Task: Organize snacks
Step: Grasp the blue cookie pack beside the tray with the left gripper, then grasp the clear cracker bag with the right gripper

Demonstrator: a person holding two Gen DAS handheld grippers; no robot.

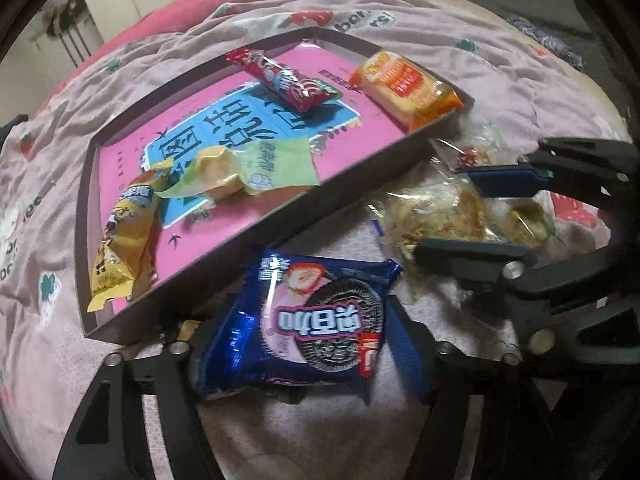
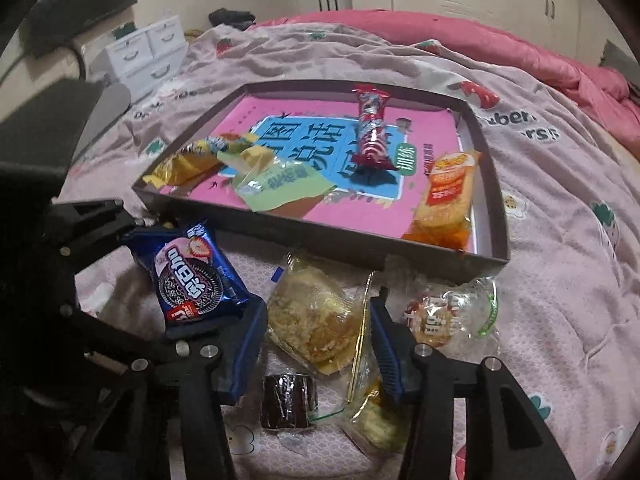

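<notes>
A shallow dark tray with a pink lining lies on the bed. It holds a red bar, an orange cake pack, a green-yellow pack and a yellow pack. My left gripper is shut on a blue Oreo pack in front of the tray. My right gripper is open around a clear pack of crumbly pastry.
A clear wrapped candy pack lies right of the right gripper. A dark brown wrapped cake and a yellowish pack lie nearer the camera. The pink strawberry bedsheet surrounds the tray. White drawers stand beyond the bed.
</notes>
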